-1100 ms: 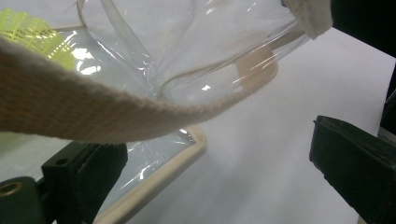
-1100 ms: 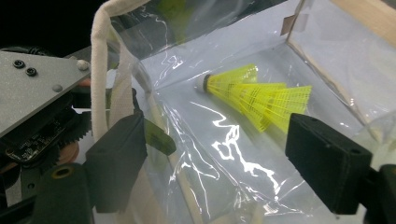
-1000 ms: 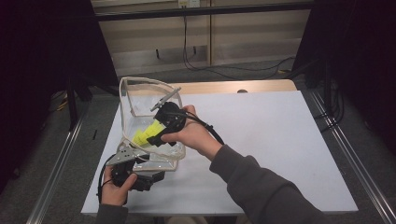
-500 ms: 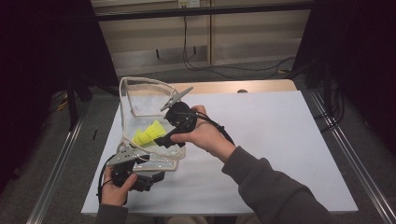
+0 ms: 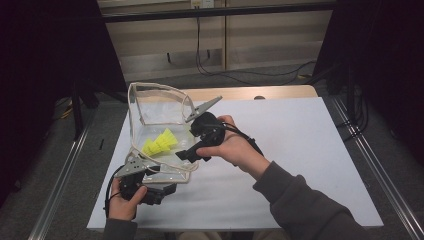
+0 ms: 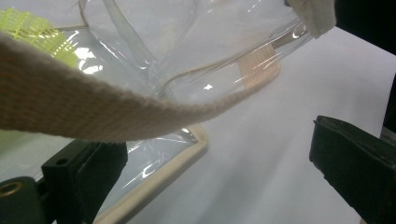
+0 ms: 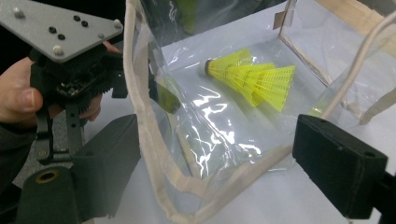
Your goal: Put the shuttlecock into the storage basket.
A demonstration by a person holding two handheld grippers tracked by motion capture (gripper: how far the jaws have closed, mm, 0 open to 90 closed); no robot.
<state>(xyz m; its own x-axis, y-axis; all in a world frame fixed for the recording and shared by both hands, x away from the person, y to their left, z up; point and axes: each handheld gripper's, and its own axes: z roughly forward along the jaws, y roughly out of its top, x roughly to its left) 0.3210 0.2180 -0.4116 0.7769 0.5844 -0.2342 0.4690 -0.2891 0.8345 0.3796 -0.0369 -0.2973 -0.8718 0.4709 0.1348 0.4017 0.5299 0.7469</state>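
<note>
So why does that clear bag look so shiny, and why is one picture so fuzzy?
Right gripper view: white glare streaks on the clear bag beneath the sharp yellow shuttlecocks. Left gripper view: the beige strap is too close, so blurred. High view: dark surroundings, bright table.

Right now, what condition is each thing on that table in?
Clear plastic bag: mouth open, lying on the white table.
Yellow shuttlecocks: inside the bag, lying on their sides.
Bag strap: slack, crossing the left gripper's view.
Left gripper: jaws open, at the bag's near edge.
Right gripper: jaws open, empty, at the bag's mouth.
</note>
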